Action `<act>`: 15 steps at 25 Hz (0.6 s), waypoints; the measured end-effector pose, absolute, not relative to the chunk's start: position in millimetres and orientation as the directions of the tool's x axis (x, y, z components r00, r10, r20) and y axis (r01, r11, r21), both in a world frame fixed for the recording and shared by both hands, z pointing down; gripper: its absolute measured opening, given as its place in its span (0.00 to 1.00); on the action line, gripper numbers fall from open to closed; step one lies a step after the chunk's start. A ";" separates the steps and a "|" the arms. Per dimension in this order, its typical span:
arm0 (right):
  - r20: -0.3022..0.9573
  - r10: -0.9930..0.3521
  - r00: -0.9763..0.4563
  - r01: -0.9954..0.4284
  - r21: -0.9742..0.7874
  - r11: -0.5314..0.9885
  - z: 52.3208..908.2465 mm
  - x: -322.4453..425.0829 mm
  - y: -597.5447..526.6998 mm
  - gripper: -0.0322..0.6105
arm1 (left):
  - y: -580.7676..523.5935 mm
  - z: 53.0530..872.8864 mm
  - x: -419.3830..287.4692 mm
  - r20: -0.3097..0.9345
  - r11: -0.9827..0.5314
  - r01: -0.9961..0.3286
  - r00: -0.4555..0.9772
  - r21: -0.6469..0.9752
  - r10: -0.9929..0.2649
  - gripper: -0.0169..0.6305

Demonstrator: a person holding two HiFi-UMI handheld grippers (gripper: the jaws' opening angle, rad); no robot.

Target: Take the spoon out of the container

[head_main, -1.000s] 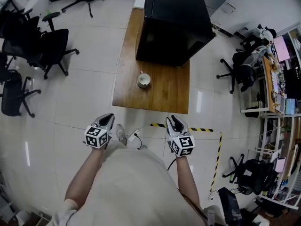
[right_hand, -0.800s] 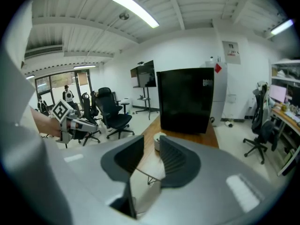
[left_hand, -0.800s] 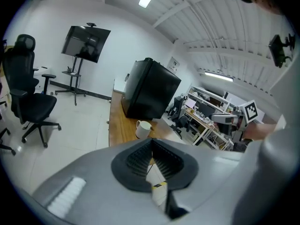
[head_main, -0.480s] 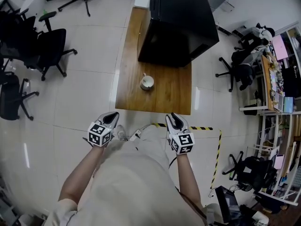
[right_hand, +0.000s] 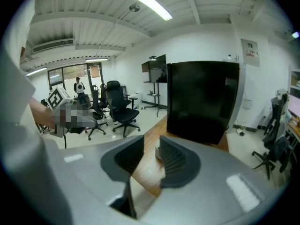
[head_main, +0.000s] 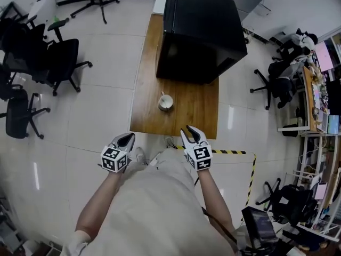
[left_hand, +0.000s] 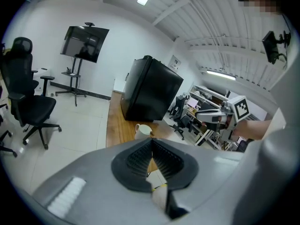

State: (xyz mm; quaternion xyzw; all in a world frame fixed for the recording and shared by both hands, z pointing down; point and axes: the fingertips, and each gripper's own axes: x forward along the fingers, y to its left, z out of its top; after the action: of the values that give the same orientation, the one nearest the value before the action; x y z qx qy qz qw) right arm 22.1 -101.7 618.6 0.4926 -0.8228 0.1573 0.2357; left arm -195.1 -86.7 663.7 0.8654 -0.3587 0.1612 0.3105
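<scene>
A white cup with a spoon standing in it sits on the wooden table, near its front edge. My right gripper hovers at that front edge, just short of the cup and to its right, jaws open with nothing between them. My left gripper hangs over the floor left of the table's corner, its jaws shut and empty. In the left gripper view the cup shows just above the closed gripper. In the right gripper view the cup peeks out beside the open gripper.
A large black cabinet fills the far half of the table. Office chairs stand to the left and more chairs to the right, by cluttered shelves. Yellow-black tape marks the tiled floor under my right arm.
The person has stepped closer to the table. Both grippers have moved forward, the right one up to the table's front edge. The jaws have not changed.
</scene>
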 end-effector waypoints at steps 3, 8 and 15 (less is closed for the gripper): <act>0.586 -0.692 -0.421 -0.863 -0.022 0.505 635.1 24.1 -117.7 0.21 | -95.5 651.5 -179.1 0.499 -0.541 -0.730 0.681 0.417 -0.536 0.00; 0.643 -0.615 -0.457 -0.812 -0.018 0.583 667.2 13.2 -141.8 0.21 | -111.7 642.1 -155.3 0.509 -0.547 -0.736 0.674 0.399 -0.535 0.00; 0.727 -0.515 -0.455 -0.745 0.006 0.667 714.6 1.7 -171.2 0.21 | -132.9 637.6 -137.8 0.533 -0.548 -0.749 0.656 0.372 -0.535 0.00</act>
State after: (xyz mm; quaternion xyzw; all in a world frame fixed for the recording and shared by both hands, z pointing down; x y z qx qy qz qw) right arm 1.7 -171.2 714.6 0.3759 -0.8378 0.1592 0.3625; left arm -137.8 -132.9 637.6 0.8606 -0.3730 0.1820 0.2952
